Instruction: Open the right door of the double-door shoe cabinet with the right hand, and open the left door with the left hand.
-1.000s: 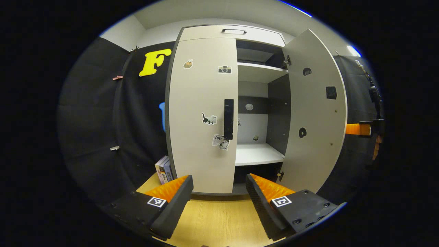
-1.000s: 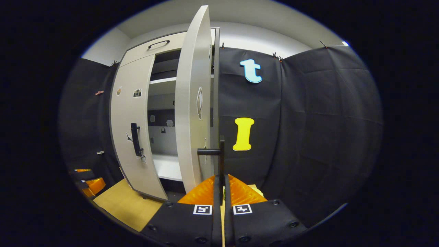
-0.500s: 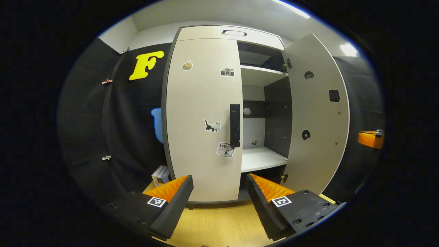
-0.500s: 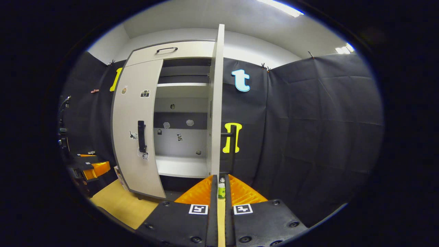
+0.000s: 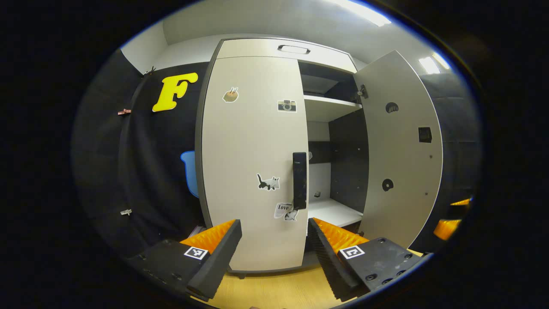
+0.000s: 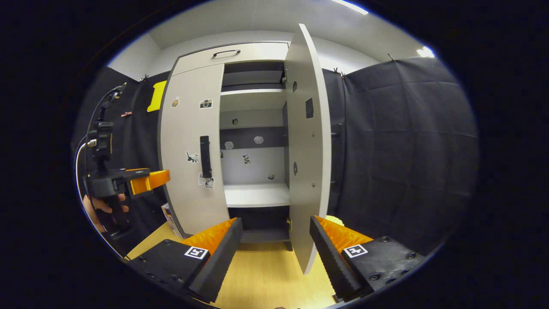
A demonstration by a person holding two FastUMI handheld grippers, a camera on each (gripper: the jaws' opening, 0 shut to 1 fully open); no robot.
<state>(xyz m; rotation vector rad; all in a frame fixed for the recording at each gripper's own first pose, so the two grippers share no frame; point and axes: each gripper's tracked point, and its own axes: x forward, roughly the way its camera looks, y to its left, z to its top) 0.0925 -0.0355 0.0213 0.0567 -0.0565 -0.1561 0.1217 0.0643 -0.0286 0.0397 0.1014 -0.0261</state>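
Note:
The shoe cabinet's left door [image 5: 253, 163] is closed, pale grey with stickers and a black vertical handle [image 5: 299, 180] at its right edge. The right door [image 5: 401, 159] stands swung wide open, baring white shelves [image 5: 332, 210]. My left gripper [image 5: 274, 234] is open, a short way in front of the left door, with the handle just above the gap between its fingers. In the right gripper view, my right gripper [image 6: 274, 234] is open and empty, back from the open right door [image 6: 309, 150]. The left gripper [image 6: 137, 180] shows there at far left, held by a hand [image 6: 101, 206].
The cabinet stands on a light wooden floor [image 6: 266, 274]. Black cloth walls close in both sides. A few books [image 6: 169, 219] stand beside the cabinet's lower left corner. A top panel with a handle [image 5: 294, 48] sits above the doors.
My right gripper let go of the right door's handle, opened, and drew back. My left gripper moved closer to the left door's handle. The right door stays open.

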